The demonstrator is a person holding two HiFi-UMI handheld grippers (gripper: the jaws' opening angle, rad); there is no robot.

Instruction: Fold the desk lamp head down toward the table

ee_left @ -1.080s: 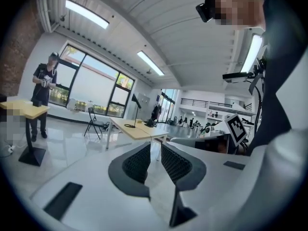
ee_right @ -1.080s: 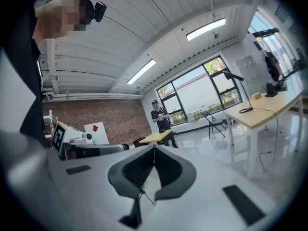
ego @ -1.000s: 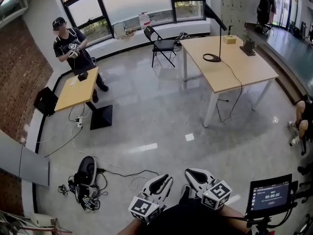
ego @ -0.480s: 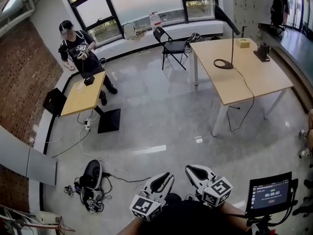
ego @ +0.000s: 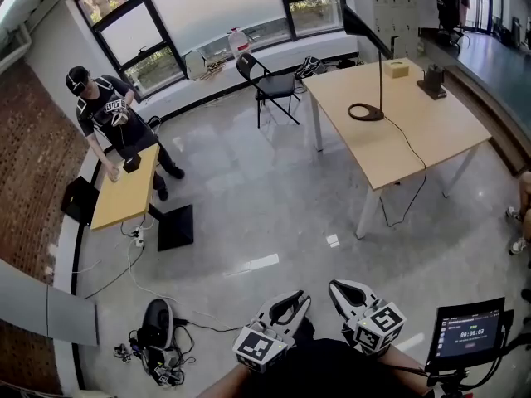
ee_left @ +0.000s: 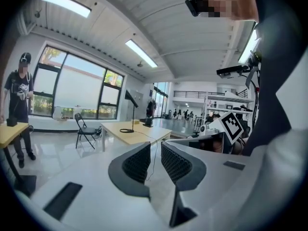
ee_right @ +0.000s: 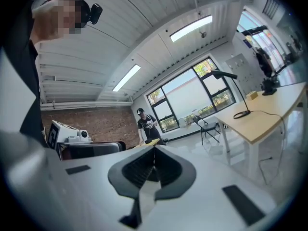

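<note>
The black desk lamp (ego: 379, 73) stands on the wooden table (ego: 423, 135) far across the room, with a ring base (ego: 366, 112), an upright pole and a head arm slanting up to the left. It also shows small in the left gripper view as the lamp (ee_left: 131, 113), and in the right gripper view as the lamp (ee_right: 237, 93). Both grippers are held close to my body, far from the table. My left gripper (ego: 297, 299) has a narrow gap between its pads (ee_left: 138, 161) and nothing in it. My right gripper (ego: 338, 288) is shut and empty, its pads (ee_right: 144, 166) touching.
A black folding chair (ego: 270, 81) stands left of the table. A yellow box (ego: 397, 69) and a dark block (ego: 433, 81) sit at the table's far end. A person (ego: 104, 118) leans over a small desk (ego: 124, 191). Cables and gear (ego: 156, 342) lie on the floor; a tablet (ego: 471, 334) stands at right.
The floor and the gear on it have slid down the picture as I walk toward the table. Both grippers stay by my body. The person at the small desk has bent over it.
</note>
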